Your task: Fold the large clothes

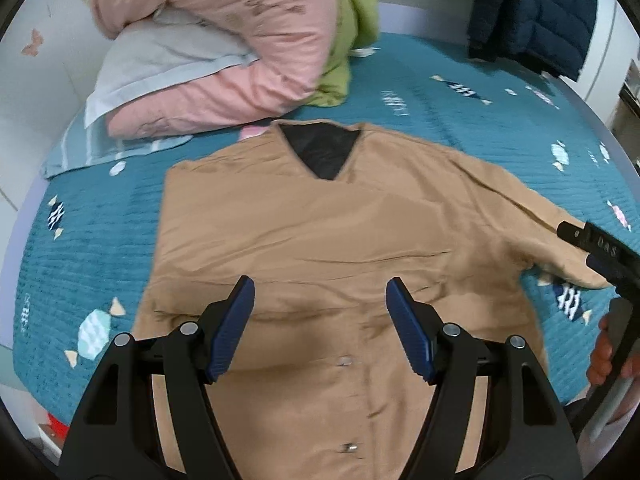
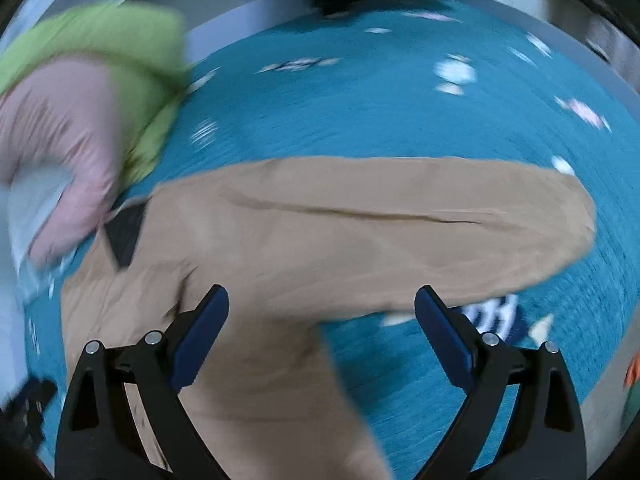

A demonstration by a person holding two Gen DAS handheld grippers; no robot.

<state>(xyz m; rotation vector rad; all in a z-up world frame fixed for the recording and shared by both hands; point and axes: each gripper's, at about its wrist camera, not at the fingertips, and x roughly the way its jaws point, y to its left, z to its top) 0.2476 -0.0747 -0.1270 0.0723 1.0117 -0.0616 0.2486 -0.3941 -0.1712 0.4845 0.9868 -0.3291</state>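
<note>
The tan jacket [image 1: 320, 248] lies flat, front up, in the middle of the teal bedspread [image 1: 440, 120], its dark-lined collar toward the pink quilt [image 1: 224, 52]. Left gripper [image 1: 320, 300] hangs over the jacket's snap placket, jaws spread wide, nothing between them. Right gripper [image 2: 322, 312], jaws just as wide and holding nothing, sits above the jacket's outstretched sleeve [image 2: 440, 220]; that view is blurred. Beside the quilt, a green blanket [image 1: 352, 20] and a navy coat [image 1: 532, 16].
</note>
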